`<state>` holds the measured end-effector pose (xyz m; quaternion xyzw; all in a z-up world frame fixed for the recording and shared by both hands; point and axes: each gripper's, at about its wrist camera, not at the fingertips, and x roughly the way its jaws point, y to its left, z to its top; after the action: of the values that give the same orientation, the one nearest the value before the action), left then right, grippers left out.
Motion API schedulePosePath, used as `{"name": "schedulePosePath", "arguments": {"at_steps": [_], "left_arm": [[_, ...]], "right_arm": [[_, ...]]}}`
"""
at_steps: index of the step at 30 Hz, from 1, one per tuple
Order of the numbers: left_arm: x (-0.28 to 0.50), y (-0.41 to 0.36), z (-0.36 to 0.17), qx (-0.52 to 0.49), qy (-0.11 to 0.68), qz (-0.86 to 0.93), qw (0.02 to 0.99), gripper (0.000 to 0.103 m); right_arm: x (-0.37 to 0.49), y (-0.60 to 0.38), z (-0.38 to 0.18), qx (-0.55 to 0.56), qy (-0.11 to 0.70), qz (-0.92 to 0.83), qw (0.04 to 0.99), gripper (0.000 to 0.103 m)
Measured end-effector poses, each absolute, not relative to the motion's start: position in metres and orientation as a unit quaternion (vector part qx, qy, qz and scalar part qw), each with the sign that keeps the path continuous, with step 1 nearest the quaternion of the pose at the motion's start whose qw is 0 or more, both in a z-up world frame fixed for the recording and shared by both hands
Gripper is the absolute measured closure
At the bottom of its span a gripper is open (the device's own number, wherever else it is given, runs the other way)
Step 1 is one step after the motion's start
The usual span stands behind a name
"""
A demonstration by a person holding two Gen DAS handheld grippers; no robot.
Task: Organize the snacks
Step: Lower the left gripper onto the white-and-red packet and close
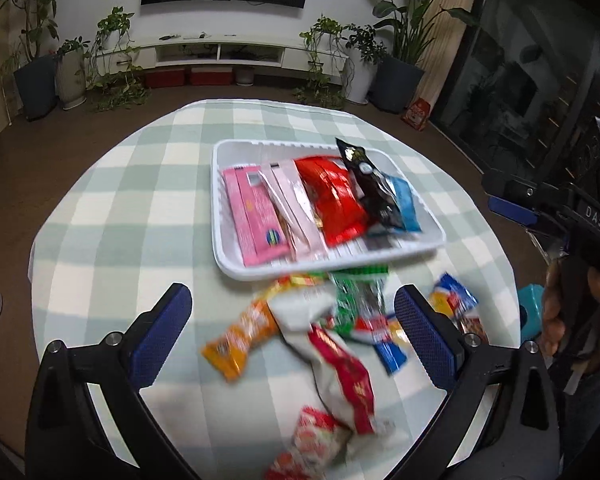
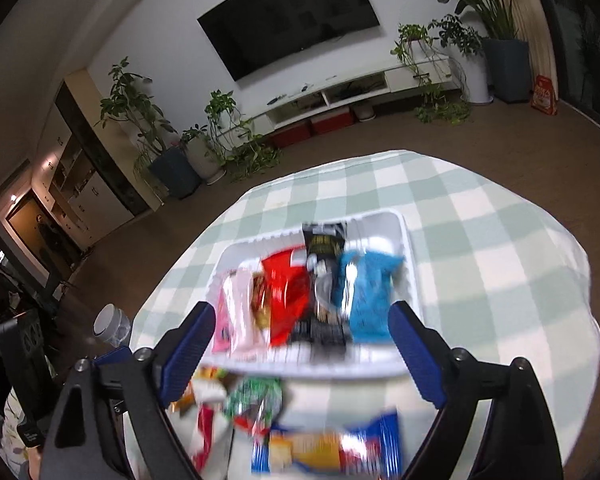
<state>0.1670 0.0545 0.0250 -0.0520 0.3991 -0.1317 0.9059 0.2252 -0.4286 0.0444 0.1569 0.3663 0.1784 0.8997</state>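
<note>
One white tray [image 1: 228, 268], five packets inside. Both hand-held grippers [image 1: 292, 332] [image 2: 302, 354] spread, empty. Only the left view shows the orange packet [image 1: 240, 338].

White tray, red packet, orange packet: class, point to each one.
White tray [image 1: 225, 265]: left wrist view, bare near rim.
Red packet [image 1: 334, 200]: left wrist view, middle of wrapper, in tray.
Orange packet [image 1: 242, 334]: left wrist view, middle, on cloth.

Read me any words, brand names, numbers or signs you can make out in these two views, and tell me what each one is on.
"DAS": white letters on the black body of the right claw, at the right edge of the left wrist view.
Snack packets in the white tray: print too blurred to read.
Loose snack packets on the checked tablecloth: smeared, unreadable.
Red bag on the floor: print too small to read.
</note>
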Motion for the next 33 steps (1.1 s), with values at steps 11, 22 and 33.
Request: {"name": "schedulePosePath", "arguments": {"at_steps": [11, 22, 33], "left_arm": [[0.106, 0.031, -0.014, -0.077, 0.467, -0.124, 0.872, 0.0], [0.139, 0.013, -0.015, -0.02, 0.493, -0.114, 0.862, 0.006], [0.174, -0.006, -0.045, 0.031, 0.545, -0.11, 0.831, 0.045]], "right_arm": [[0.12, -0.442, -0.006, 0.2, 0.412, 0.221, 0.861, 0.013], [0.108, -0.438, -0.022, 0.182, 0.412, 0.209, 0.868, 0.018], [0.109, -0.442, -0.022, 0.188, 0.411, 0.211, 0.867, 0.018]]}}
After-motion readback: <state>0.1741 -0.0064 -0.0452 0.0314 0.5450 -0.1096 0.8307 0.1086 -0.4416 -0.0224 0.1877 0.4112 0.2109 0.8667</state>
